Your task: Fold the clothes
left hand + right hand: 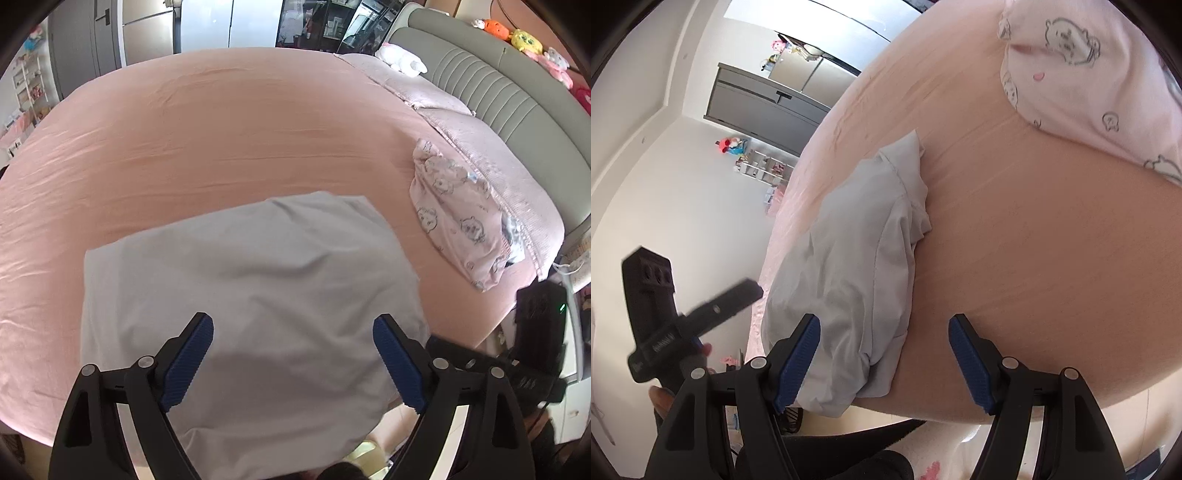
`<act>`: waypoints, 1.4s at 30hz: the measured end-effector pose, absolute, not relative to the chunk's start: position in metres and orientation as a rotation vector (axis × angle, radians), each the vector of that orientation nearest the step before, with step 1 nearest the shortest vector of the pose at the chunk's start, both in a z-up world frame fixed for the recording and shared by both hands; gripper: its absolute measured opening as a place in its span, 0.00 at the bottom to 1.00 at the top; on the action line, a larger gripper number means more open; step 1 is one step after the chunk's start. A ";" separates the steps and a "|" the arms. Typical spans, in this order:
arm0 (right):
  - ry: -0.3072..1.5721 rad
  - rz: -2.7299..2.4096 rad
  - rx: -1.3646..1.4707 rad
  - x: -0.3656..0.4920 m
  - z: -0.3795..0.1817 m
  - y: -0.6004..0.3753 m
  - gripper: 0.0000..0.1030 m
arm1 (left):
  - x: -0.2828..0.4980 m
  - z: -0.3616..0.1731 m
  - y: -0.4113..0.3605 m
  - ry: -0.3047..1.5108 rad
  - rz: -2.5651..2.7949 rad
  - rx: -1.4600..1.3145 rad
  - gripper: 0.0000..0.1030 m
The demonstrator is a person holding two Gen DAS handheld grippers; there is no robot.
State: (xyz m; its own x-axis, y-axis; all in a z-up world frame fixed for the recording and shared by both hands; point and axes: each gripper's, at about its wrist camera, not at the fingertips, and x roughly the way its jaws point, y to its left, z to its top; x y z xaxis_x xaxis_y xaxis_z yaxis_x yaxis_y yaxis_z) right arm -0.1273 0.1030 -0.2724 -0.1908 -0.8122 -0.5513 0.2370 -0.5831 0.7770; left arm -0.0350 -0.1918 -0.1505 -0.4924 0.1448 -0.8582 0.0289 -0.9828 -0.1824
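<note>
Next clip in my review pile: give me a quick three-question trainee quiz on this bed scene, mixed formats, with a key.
1. True or false: the left gripper is clamped on the light blue garment.
2. Multiple choice: where does the pink printed garment lie? A) on top of the light blue garment; B) on the pink sheet, apart from the blue one, nearer the grey headboard; C) between the right gripper's fingers.
3. Short answer: what does the right gripper hold?

Key
1. False: its jaws stand open above the cloth.
2. B.
3. Nothing: its jaws are open, at the garment's near edge.
</note>
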 end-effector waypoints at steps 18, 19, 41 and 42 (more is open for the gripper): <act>-0.935 -1.583 1.498 -0.198 -0.302 0.081 0.73 | -0.035 -0.160 -0.136 0.014 2.612 -1.701 0.91; -0.944 -1.554 1.524 -0.206 -0.305 0.082 0.73 | -0.032 -0.162 -0.132 0.063 2.611 -1.711 0.91; -0.201 -1.319 1.972 -0.287 -0.295 -0.027 0.73 | -0.050 -0.227 -0.047 0.558 2.403 -2.005 0.91; -0.166 -1.301 1.990 -0.288 -0.295 -0.032 0.73 | -0.054 -0.230 -0.045 0.552 2.406 -2.013 0.91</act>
State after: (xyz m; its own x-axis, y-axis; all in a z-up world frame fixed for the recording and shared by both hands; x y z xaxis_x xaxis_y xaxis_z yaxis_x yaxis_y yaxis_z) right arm -0.2882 -0.0316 -0.2954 0.4776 -0.4758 -0.7386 0.2746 -0.7177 0.6399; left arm -0.0544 -0.0455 -0.2300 -0.2008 -0.2514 -0.9468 -0.1862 -0.9391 0.2889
